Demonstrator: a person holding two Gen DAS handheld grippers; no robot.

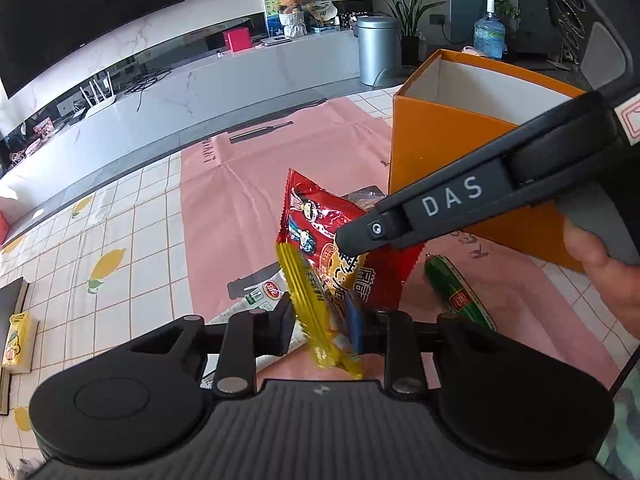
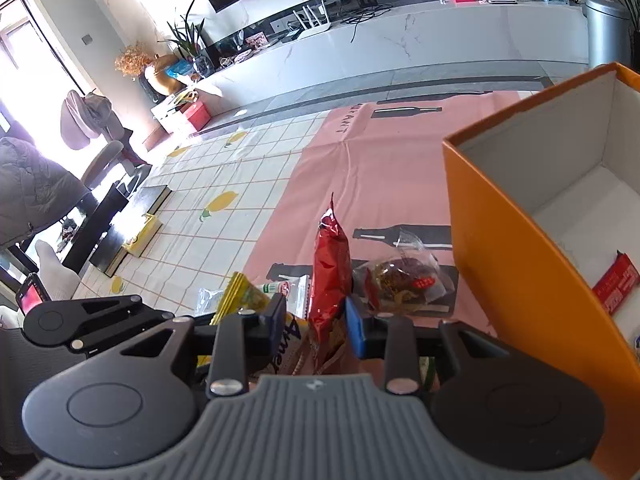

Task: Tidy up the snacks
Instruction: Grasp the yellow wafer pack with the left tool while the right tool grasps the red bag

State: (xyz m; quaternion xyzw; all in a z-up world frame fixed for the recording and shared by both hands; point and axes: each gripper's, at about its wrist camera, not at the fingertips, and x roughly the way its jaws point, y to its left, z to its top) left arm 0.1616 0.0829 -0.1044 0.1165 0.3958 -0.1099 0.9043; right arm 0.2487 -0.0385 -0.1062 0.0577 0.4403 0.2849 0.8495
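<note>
A red snack packet (image 1: 340, 240) with a yellow sealed edge stands up between my left gripper's (image 1: 322, 326) pads, which have a gap and touch it on one side. My right gripper (image 2: 316, 320) reaches in from the right in the left wrist view (image 1: 360, 240), its jaws around the same red packet (image 2: 330, 272). An open orange box (image 1: 460, 152) stands right of the snacks; it also shows in the right wrist view (image 2: 520, 272), with a red bar (image 2: 614, 284) inside. A green sausage (image 1: 460, 292) lies on the pink mat.
A clear-wrapped brown pastry (image 2: 404, 280) and a white-labelled clear packet (image 2: 288, 288) lie on the pink mat (image 2: 360, 168). A dark book (image 2: 136, 224) and yellow packet (image 2: 142, 234) lie on the lemon-print cloth at left. A TV cabinet runs behind.
</note>
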